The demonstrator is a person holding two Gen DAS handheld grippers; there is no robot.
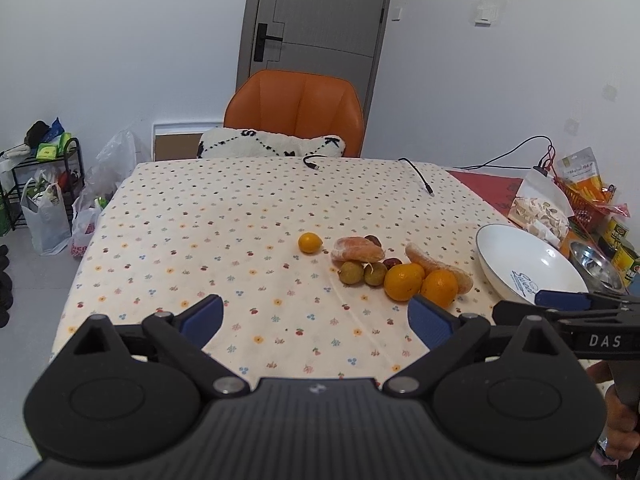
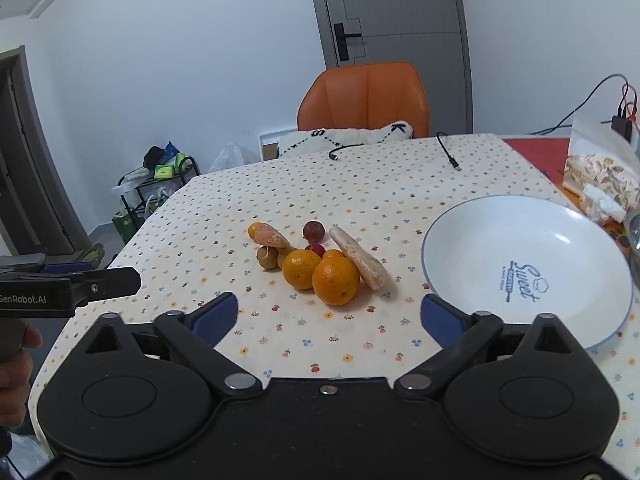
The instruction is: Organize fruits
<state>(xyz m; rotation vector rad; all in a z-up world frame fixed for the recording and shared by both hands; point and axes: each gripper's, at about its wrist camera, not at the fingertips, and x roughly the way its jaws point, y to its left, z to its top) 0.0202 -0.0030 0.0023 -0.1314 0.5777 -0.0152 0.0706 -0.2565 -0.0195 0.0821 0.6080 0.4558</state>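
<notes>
A white plate (image 2: 472,248) with blue "Sweet" lettering sits on the flowered tablecloth (image 2: 360,184) and holds no fruit. The fruit pile (image 2: 316,258) lies on the cloth at about 9 o'clock from the plate, apart from it: two oranges (image 2: 335,280) touching, two peeled segments (image 2: 358,258), two brownish-green fruits, two dark red ones. A small kumquat (image 1: 310,242) sits at 9 o'clock of the pile, just clear of it. At 3 o'clock of the plate stands a steel bowl (image 1: 596,266); what is in it cannot be told. The left gripper (image 1: 316,322) hovers with jaws spread, nothing between them, the pile at 1 o'clock ahead. The right gripper (image 2: 330,318) is likewise released and empty, the oranges at 12 o'clock just beyond its fingers.
</notes>
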